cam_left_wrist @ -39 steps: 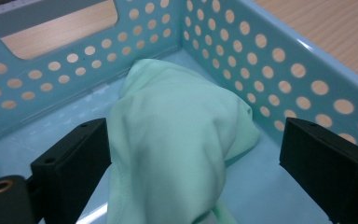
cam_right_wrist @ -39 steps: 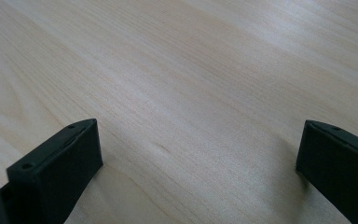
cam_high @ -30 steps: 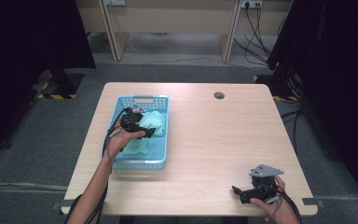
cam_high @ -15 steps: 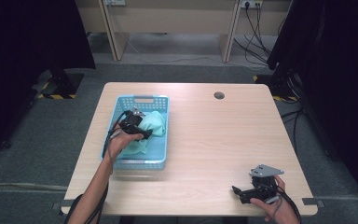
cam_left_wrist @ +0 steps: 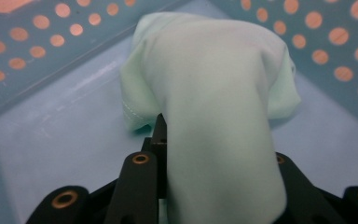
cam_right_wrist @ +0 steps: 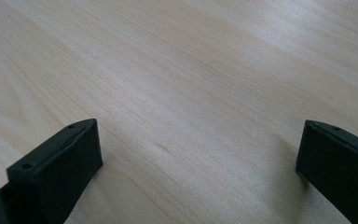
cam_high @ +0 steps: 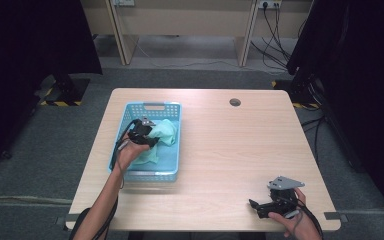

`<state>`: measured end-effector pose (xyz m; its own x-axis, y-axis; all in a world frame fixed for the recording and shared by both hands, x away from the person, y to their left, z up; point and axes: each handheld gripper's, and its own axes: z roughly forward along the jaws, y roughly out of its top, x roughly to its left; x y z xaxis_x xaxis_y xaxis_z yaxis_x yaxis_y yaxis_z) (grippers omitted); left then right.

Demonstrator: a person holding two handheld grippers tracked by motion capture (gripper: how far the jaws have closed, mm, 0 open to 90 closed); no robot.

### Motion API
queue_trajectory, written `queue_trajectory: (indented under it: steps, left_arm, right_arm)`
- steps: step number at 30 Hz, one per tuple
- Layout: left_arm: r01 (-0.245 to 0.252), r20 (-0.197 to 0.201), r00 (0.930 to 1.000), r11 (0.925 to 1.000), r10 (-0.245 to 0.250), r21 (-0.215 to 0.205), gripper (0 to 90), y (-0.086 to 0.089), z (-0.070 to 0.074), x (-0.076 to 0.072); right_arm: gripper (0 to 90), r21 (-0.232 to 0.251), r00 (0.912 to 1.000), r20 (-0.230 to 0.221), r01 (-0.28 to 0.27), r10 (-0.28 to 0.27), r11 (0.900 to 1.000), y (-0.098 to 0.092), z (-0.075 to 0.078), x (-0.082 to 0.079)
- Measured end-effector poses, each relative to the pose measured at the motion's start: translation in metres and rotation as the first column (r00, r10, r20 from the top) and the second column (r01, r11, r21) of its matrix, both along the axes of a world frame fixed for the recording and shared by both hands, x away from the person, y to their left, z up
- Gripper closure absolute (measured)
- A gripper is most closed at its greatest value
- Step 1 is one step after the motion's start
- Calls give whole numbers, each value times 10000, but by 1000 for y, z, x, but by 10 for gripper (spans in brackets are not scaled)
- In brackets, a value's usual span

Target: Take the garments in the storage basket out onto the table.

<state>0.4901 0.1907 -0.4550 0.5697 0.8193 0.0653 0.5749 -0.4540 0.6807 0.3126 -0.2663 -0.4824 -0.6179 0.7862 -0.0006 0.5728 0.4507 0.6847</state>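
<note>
Pale wood table (cam_high: 220, 150) under the overhead camera, dark curtains at either side and grey carpet around it: that was the setting as I worked my two sets of tongs. Inside the blue perforated basket (cam_high: 130, 175), which sat on the left half of the table, lay the mint-green cloth (cam_high: 166, 134), bunched toward the far end of the basket floor. My left gripper (cam_high: 152, 139) was down in the basket with its jaws clamped on a fold of that cloth; in the left gripper view the fabric (cam_left_wrist: 219, 116) rose from between the black jaws and draped over them, with the basket's dotted walls (cam_left_wrist: 51, 28) behind. A second earlier those jaws had stood wide around the cloth; they had just been closing, and the fold was now pinched between them. My left hand (cam_high: 129, 152) had barely shifted in that time, and the cloth kept much the same place in the basket.

Well apart, near the table's front right corner, my right gripper (cam_high: 254, 206) rested in my right hand (cam_high: 295, 222), unmoved from a second before. Its jaws stood open, with bare wood (cam_right_wrist: 191, 93) between them in the right gripper view.
</note>
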Motion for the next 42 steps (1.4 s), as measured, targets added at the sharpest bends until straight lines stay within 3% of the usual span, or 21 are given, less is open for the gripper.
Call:
queue_trajectory:
  steps: [12, 13, 16, 17, 22, 30, 36, 42]
  left_arm:
    - [52, 822, 9966, 9988, -11, -497, 715, 6, 30, -9]
    - [102, 1088, 9941, 9978, -30, -652, 715, 9, 41, -13]
    - [102, 1088, 9941, 9978, -30, -652, 716, 9, 41, -13]
    - [136, 1210, 9926, 9967, -39, -795, 716, 11, 49, -16]
    - [140, 1288, 9917, 9959, -25, -890, 717, 13, 55, -19]
    - [505, 1706, 9849, 9921, -305, -1144, 717, 11, 77, -31]
    - [734, 1803, 9825, 9874, -474, -1399, 717, 10, 82, -34]
    - [868, 1839, 9811, 9864, -603, -1395, 717, 10, 86, -37]
  right_arm:
    - [3, -1, 10000, 0, -1, 1, 10000, 0, 0, 0]
    - [3, -2, 10000, 0, 0, 0, 10000, 0, 0, 0]
    - [3, -1, 10000, 1, -1, 1, 10000, 0, 0, 0]
    - [3, -1, 10000, 1, -1, 1, 10000, 0, 0, 0]
    - [3, -1, 10000, 2, 0, 0, 10000, 0, 0, 0]
    - [3, -3, 10000, 2, -1, 1, 10000, 0, 0, 0]
    - [3, -2, 10000, 0, 0, 0, 10000, 0, 0, 0]
    - [3, -4, 10000, 1, 0, 0, 10000, 0, 0, 0]
